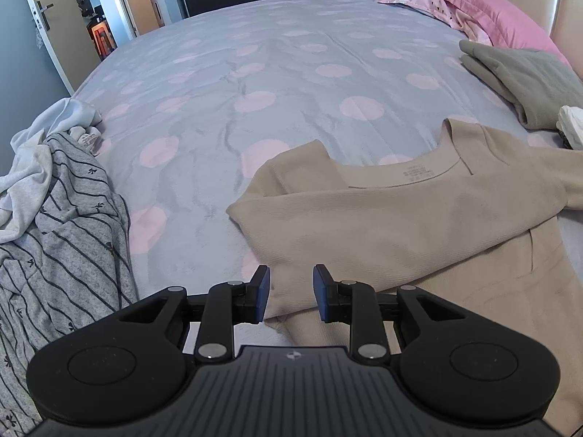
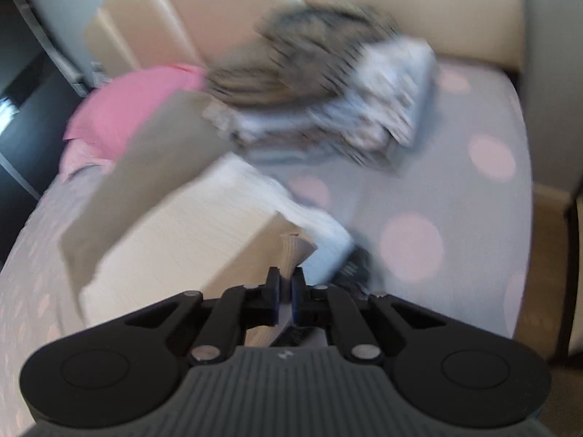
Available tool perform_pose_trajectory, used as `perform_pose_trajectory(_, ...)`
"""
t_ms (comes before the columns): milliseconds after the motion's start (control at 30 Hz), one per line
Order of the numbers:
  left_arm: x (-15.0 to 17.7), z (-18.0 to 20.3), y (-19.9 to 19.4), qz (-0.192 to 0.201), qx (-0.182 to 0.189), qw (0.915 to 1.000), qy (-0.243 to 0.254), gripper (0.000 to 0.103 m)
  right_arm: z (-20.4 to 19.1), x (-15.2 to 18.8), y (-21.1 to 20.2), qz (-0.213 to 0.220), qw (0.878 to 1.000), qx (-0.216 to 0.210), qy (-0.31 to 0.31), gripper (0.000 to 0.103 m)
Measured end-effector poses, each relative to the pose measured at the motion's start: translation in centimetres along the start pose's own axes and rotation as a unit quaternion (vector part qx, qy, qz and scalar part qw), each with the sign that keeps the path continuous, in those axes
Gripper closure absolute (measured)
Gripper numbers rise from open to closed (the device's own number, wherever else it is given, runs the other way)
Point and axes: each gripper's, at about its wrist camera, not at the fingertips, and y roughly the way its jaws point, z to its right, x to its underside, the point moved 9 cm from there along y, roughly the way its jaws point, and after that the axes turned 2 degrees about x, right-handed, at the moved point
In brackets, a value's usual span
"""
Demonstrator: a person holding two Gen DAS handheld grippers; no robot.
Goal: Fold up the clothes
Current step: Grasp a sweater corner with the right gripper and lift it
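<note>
Bedding [image 1: 291,83], grey with pink dots, covers a wide bed beside an open door [image 1: 43,25]. Flat on it lies the beige top [image 1: 419,218], partly between the parted, empty jaws of the left gripper [image 1: 291,293]. Only the blurred right view shows folded stacks [image 2: 328,109]; there the right gripper [image 2: 286,291] pinches beige cloth [image 2: 291,251].
</note>
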Motion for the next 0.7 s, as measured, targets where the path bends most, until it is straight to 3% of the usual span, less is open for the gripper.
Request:
perform_pose_trajectory(133,-0.4,0.5,-0.2,0.005,0.005,1.0000,0.000,0.079,-6.1,-0.1,-3.4,0.024,0.995,-0.074,-0.057,0.096)
perform_pose_trajectory(267,-0.8,0.9,-0.5,0.010,0.010,0.9999,-0.001,0.079,-13.3,1.7,-6.6,0.024,0.981,-0.153,-0.115,0.096)
perform_pose_trajectory(433,-1.1,0.9,-1.0,0.017,0.015,0.9997,-0.004,0.079,-22.6,6.7,-10.6,0.012,0.949,-0.241,-0.204,0.096)
perform_pose_trajectory(700,-1.4,-0.9,-2.0,0.028,0.018,0.9990,-0.031,0.079,-34.2,17.5,-14.6,-0.031,0.891,-0.331,-0.309,0.097)
